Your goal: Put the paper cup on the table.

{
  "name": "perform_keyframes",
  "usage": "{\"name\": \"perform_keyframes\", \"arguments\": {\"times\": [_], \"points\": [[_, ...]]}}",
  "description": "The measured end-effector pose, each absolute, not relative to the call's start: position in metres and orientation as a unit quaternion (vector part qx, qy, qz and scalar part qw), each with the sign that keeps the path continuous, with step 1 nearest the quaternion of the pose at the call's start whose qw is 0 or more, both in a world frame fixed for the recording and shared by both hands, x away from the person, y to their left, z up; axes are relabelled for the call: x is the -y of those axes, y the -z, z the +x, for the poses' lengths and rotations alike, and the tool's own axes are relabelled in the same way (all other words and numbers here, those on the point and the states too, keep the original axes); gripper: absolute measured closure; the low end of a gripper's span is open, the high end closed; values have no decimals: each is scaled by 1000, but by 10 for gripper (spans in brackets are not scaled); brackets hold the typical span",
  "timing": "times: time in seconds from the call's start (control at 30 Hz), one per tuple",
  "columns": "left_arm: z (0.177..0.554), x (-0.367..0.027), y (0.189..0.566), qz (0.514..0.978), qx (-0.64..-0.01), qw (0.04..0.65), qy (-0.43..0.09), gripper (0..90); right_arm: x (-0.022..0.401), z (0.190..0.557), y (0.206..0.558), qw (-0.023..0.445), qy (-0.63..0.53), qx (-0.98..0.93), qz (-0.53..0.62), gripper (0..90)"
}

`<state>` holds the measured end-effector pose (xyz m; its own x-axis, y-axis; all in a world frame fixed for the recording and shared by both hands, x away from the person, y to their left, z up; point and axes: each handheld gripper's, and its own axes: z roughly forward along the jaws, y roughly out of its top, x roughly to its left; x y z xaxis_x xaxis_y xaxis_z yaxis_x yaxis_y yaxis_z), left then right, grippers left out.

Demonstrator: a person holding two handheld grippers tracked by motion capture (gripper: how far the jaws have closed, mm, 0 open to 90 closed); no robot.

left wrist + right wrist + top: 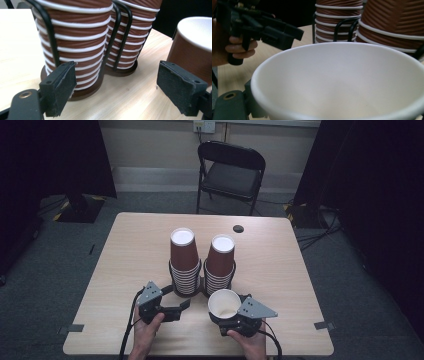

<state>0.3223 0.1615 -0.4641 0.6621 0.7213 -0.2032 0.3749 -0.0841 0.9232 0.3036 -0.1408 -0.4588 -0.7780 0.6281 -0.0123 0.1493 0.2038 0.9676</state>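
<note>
Two stacks of upside-down brown paper cups stand in black wire holders at the table's middle, the left stack (184, 262) (75, 45) beside the right stack (220, 262) (132, 37). My right gripper (235, 317) is shut on a single brown cup (224, 302) (337, 80), held mouth up in front of the right stack, white inside showing. That cup also shows in the left gripper view (195, 50). My left gripper (182, 306) (115, 82) stands open just in front of the left stack with nothing between its pads. It appears in the right gripper view too (287, 35).
The wooden table (130, 250) has a dark round cable hole (238, 228) near its far edge. A black folding chair (230, 170) stands behind the table. Dark curtains hang at both sides, and cables lie on the floor at the right.
</note>
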Motion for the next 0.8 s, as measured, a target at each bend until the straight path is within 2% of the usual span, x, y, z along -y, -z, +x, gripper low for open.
{"name": "perform_keyframes", "arguments": {"times": [0.13,0.6,0.7,0.8], "points": [[320,-167,470,720,-370,565,-159,156,147,307,457,212,-581,-738,272,104],[312,-177,485,701,-371,562,-234,157,171,321,448,239,-589,-708,307,104],[311,-178,488,705,-373,559,-226,157,177,326,447,249,-587,-701,320,104],[310,-176,490,705,-379,549,-242,156,183,332,445,255,-585,-695,332,104]]}}
